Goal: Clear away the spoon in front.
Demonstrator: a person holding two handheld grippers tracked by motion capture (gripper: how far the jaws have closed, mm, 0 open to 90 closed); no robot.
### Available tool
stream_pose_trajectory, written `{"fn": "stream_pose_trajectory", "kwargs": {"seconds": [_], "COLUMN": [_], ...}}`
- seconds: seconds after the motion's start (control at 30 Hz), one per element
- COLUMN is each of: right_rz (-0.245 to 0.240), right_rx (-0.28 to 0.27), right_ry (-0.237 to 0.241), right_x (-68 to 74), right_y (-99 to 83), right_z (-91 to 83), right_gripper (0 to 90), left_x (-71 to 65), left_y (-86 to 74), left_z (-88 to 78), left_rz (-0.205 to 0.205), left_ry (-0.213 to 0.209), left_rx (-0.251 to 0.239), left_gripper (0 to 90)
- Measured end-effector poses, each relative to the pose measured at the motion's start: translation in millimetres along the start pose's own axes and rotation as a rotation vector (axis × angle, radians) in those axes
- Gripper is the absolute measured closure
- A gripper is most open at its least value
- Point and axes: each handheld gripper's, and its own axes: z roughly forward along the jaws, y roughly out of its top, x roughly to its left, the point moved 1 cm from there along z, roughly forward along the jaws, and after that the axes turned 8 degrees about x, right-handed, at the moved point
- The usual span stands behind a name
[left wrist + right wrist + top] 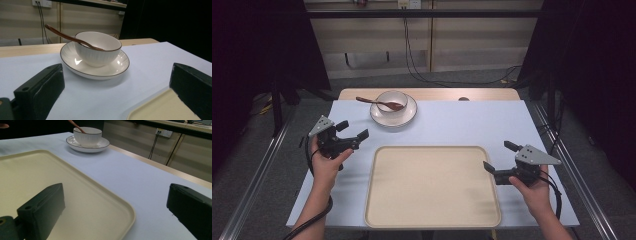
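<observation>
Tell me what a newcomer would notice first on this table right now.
Probably the big cream tray, bare, at the near middle of the table, with the left gripper and right gripper held open on either side of it. Next, the white bowl on its plate at the far edge, left of centre, with a brown spoon resting in the bowl, handle pointing left.

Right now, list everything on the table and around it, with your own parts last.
bowl: one, white, on the saucer at the table's far left.
saucer: one, white with dark rim, under the bowl.
spoon: one, brown, resting in the bowl, handle out to the left.
tray: one, cream, bare, centre near edge.
table cover: one, pale blue.
left gripper: one, black, jaws open, left of the tray.
right gripper: one, black, jaws open, at the tray's right edge.
</observation>
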Motion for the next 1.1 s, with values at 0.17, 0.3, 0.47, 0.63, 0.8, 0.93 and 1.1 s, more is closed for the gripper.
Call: {"fn": "stream_pose_trajectory", "kwargs": {"seconds": [0.17,0.3,0.47,0.63,0.8,0.93,1.1], "right_rz": [0.003,0.002,-0.001,-0.003,-0.004,-0.005,-0.005], "right_rx": [0.0,-0.001,-0.003,-0.002,-0.002,-0.005,-0.004], "right_ry": [0.006,0.006,0.008,0.008,0.012,0.01,0.014], "right_x": [-0.5,-0.9,-0.7,0.3,0.4,0.6,0.8], "right_y": [0.1,0.0,0.2,0.3,0.3,0.5,0.5], "right_z": [-0.4,-0.5,-0.6,0.1,0.0,-0.2,-0.2], "right_gripper": [1.3,1.3,1.4,1.4,1.4,1.4,1.4], "left_x": [2.8,6.1,8.7,9.9,10.6,12.0,15.4], "left_y": [0.8,0.3,2.4,7.0,10.0,12.1,15.0], "left_z": [11.4,18.9,24.7,31.5,37.2,43.6,47.0], "left_rz": [-0.026,-0.051,-0.062,-0.057,-0.065,-0.079,-0.089], "left_ry": [0.025,0.051,0.07,0.082,0.1,0.103,0.126], "left_rx": [0.014,0.011,0.003,0.007,0.011,0.017,0.024], "left_gripper": [0.0,0.0,0.1,0.7,1.0,1.6,2.5]}}
